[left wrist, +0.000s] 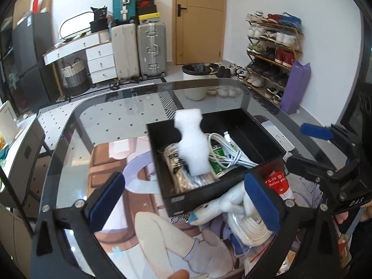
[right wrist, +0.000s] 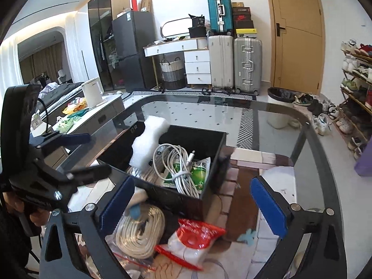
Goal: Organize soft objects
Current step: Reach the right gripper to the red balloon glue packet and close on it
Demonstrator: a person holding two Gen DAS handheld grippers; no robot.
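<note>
Glass tabletop (left wrist: 97,125) carries black box (left wrist: 267,146) with white foam piece (left wrist: 193,144) dropped in; both grippers, left (left wrist: 186,200) and right (right wrist: 195,204), gape empty, so next step is probably grasping the plush toy (left wrist: 223,205).

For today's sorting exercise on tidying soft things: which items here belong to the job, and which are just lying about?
Belong to the job:
white foam piece, standing in the black box
white plush toy, on the table in front of the box
coiled white rope, beside it

Just lying about:
suitcases
shoe rack
white kettle
</note>
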